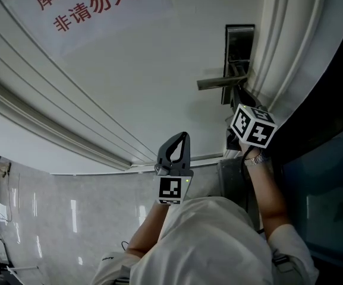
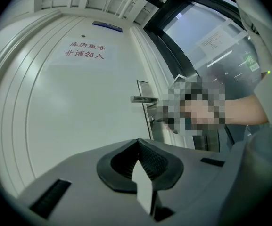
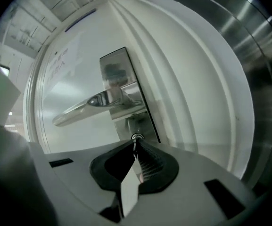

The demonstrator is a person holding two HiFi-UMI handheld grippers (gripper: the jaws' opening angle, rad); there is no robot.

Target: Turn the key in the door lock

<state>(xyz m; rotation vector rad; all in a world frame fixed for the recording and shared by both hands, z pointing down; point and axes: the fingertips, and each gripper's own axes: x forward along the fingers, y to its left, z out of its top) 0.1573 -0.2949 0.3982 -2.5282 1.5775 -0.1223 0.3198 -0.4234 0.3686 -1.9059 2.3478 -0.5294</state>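
Item: key (image 3: 134,142). Thin, silvery, seen edge-on; only a short strip shows. It sits in the lock cylinder (image 3: 136,137), a small round metal ring.

Holder: right gripper (image 3: 135,146). Its jaws are pressed together on the key, the ribbed pads clamping it at their tips, right against the cylinder. In the head view its marker cube (image 1: 253,125) lies just under the handle.

Mount: lock plate (image 3: 119,72), tall, brushed steel, with the cylinder in its lower part.

Above the cylinder: lever handle (image 3: 86,106), polished, reaching away from the plate across the door (image 1: 129,88).

Door: white, with ridged moulding along its edge; a sign (image 1: 88,5) with red characters is fixed higher on the panel.

Second tool: left gripper (image 2: 138,147). Its jaws are closed with nothing between them, and it is held well apart from the lock, facing the door.
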